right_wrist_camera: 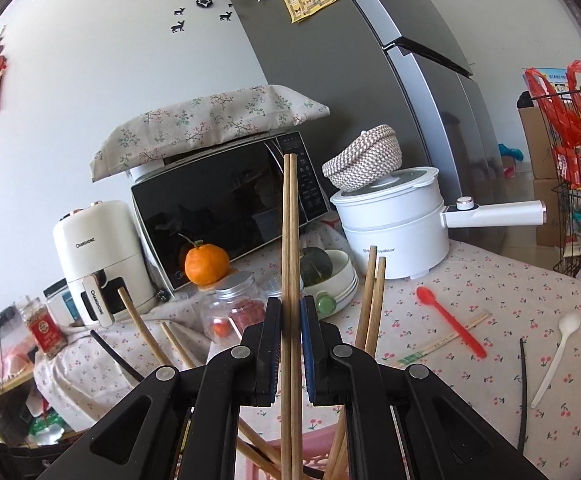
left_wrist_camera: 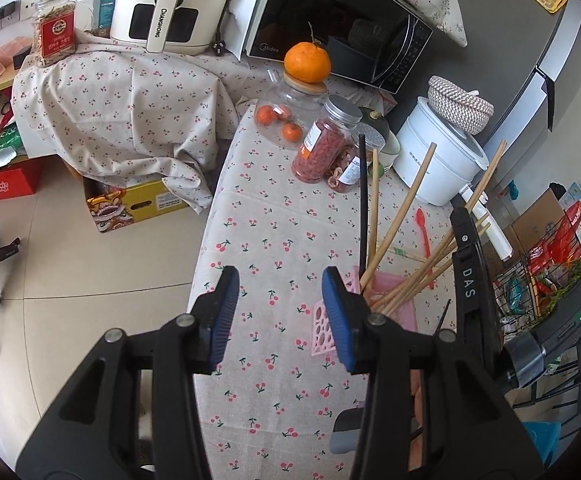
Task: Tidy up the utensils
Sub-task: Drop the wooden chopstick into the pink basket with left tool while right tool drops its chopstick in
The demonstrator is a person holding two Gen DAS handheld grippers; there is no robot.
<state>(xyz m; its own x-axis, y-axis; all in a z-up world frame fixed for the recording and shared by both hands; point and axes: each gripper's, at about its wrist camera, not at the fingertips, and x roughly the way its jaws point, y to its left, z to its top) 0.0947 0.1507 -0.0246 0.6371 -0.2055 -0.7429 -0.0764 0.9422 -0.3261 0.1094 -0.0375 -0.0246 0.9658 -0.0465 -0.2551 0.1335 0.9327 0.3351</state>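
1. My right gripper [right_wrist_camera: 290,322] is clamped on a pair of wooden chopsticks [right_wrist_camera: 291,240]. They stand nearly upright between the blue pads, their tips rising in front of the microwave [right_wrist_camera: 218,216].
2. The lower ends of that pair run down past my gripper toward the pink holder [right_wrist_camera: 318,462], whose rim shows just beneath the jaws.
3. More bare wooden chopsticks [right_wrist_camera: 372,300] already lean in the holder, fanning out to either side of my right gripper, and a black chopstick [right_wrist_camera: 114,354] slants out on the left.
4. My left gripper [left_wrist_camera: 280,312] has its jaws apart, with nothing between them, only the cherry-print cloth of the bench [left_wrist_camera: 274,240] below.
5. From the left wrist view the pink holder [left_wrist_camera: 394,300] sits just beside the right-hand finger of my left gripper, partly hidden behind it; I cannot tell whether they touch.
6. Out on the cloth, well apart from both grippers, lie a red spoon [right_wrist_camera: 448,322], a white spoon [right_wrist_camera: 556,354], a pair of wrapped chopsticks [right_wrist_camera: 442,338] crossing under the red spoon, and a loose black chopstick [right_wrist_camera: 523,392].
7. The red spoon points toward the white electric pot [right_wrist_camera: 394,224] at the back of the bench.
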